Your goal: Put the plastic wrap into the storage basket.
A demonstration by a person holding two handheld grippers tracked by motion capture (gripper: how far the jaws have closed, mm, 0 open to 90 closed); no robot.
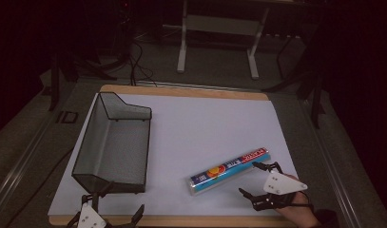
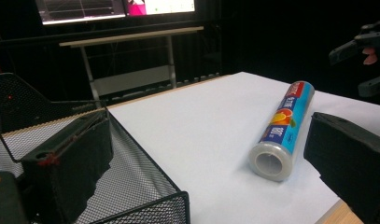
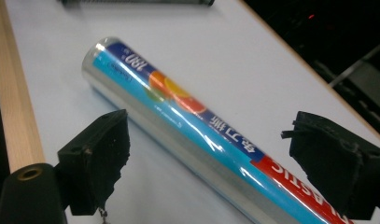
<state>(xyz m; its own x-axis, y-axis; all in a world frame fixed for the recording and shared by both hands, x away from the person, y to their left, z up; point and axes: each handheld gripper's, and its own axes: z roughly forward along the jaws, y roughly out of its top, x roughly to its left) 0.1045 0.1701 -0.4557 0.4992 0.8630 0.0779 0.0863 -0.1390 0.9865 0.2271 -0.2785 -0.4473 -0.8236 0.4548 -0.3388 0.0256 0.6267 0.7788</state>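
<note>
Two grippers work a white-covered table (image 1: 205, 123): the right gripper (image 1: 252, 179), jaws spread wide, gripping nothing, straddles a blue roll of plastic wrap (image 1: 229, 171) lying flat; the left gripper (image 1: 112, 209), also open, sits at a black wire-mesh basket (image 1: 112, 142) with nothing inside.

the roll (image 1: 229, 171) lies on the sheet (image 1: 205, 123) just before the right gripper (image 1: 252, 179); the basket (image 1: 112, 147) sits well left.
</note>
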